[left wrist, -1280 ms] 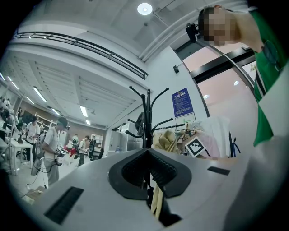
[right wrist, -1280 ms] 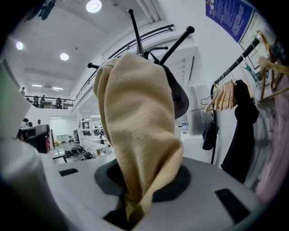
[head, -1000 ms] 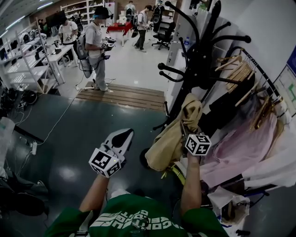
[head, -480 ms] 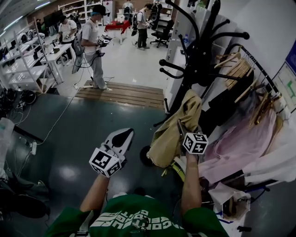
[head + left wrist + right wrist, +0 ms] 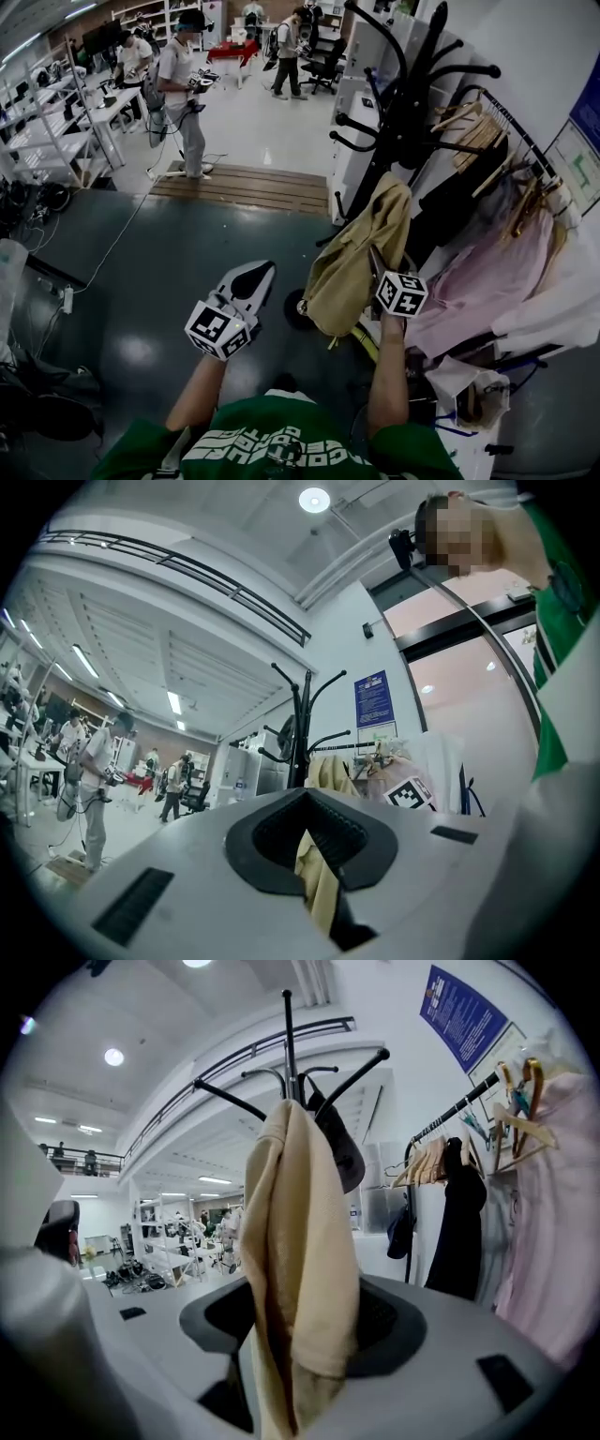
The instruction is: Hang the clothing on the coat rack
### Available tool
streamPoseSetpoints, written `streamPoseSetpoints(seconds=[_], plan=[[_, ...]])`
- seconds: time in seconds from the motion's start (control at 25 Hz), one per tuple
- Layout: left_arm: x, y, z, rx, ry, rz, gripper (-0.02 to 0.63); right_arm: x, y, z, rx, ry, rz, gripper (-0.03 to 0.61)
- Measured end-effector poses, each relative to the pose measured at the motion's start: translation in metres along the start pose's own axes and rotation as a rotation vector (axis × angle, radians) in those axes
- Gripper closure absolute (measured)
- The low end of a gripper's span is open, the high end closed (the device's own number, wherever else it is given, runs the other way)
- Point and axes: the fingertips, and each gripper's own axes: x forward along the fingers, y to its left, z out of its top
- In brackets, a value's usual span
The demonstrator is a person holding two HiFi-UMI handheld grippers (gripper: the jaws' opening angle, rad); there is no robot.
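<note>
Left gripper (image 5: 247, 281): out over the dark floor (image 5: 131, 281), well apart from the jacket. Jaws only a narrow slit apart, nothing in them.

Tan jacket (image 5: 352, 258): on the black coat rack (image 5: 405, 112), top up against the pole, rest hanging limp. Can't tell which hook carries it.

Right gripper (image 5: 382, 270): at the jacket's right edge. Jaws have just been opening and now stand wide. A fold of the jacket hangs between them, with both pads clear of the cloth.

Far right: clothes rail (image 5: 514, 141) with wooden hangers, pink garments (image 5: 487, 281) below.
</note>
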Motion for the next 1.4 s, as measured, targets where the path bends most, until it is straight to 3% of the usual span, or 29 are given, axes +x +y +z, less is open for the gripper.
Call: streamPoseSetpoints(seconds=[0.4,0.68,0.88,1.4], plan=[[-0.051,-0.016,-0.001,-0.032,0.006,0.009,0.611,-0.079,0.036,0.009,0.042,-0.081,0.004,0.33],[-0.075,-0.038,0.0,-0.042,0.007,-0.01,0.61,-0.144,0.077,0.012,0.002,-0.138,0.001,0.503],[-0.094,-0.055,0.0,-0.055,0.006,-0.023,0.61,-0.185,0.101,0.009,-0.011,-0.151,0.024,0.566],[-0.13,-0.081,-0.012,-0.055,0.029,-0.04,0.611,-0.248,0.163,-0.022,-0.072,-0.143,0.087,0.569]])
